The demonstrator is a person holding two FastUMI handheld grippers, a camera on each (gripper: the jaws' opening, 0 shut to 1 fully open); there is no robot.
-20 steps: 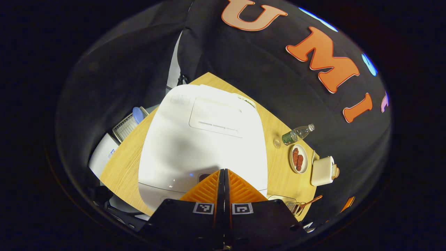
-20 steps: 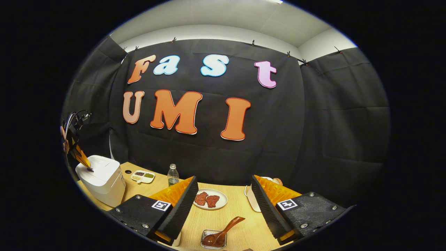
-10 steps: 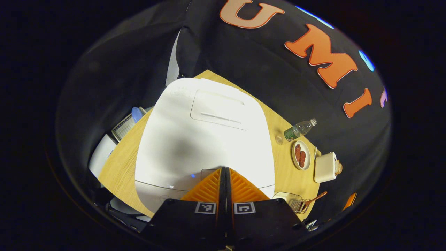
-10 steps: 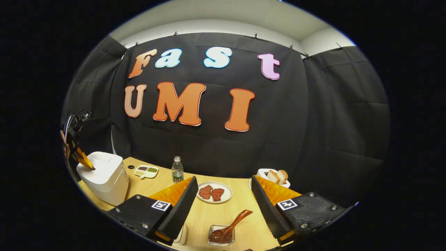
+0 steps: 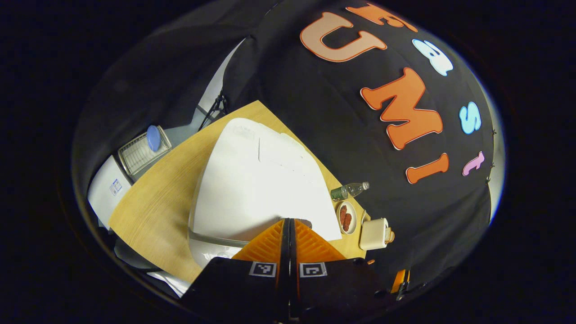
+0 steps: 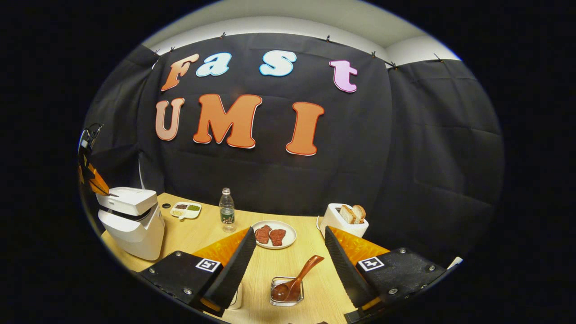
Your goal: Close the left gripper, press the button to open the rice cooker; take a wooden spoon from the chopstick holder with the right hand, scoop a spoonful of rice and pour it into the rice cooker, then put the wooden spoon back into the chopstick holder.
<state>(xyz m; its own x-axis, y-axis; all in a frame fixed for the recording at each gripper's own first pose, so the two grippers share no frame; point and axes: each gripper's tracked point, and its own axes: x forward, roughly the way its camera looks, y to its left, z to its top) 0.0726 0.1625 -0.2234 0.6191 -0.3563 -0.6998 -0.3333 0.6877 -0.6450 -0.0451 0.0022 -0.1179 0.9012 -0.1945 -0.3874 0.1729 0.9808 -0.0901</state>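
While its two fingers stood pressed together with nothing between them, the left gripper had its tip at the front edge of the white rice cooker, whose lid was tilted up off the body with a dark gap showing under its front lip. In the right gripper view the same rice cooker sat at the far left of the wooden table, lid partly raised, and the left gripper hung at the lid's front.

The right gripper hovered above the table with its fingers spread wide and empty. Just ahead and between them lay the wooden spoon, its bowl resting in a small clear holder and its handle slanting up to the right. A small white container peeked out beside the gripper's left finger.

Farther off stood a plate of meat slices, a water bottle and a white toaster with bread in its slots. Near the rice cooker lay a divided dish of small fillings. Beyond the table's left edge, in the left gripper view, sat a wire basket with a blue lid.
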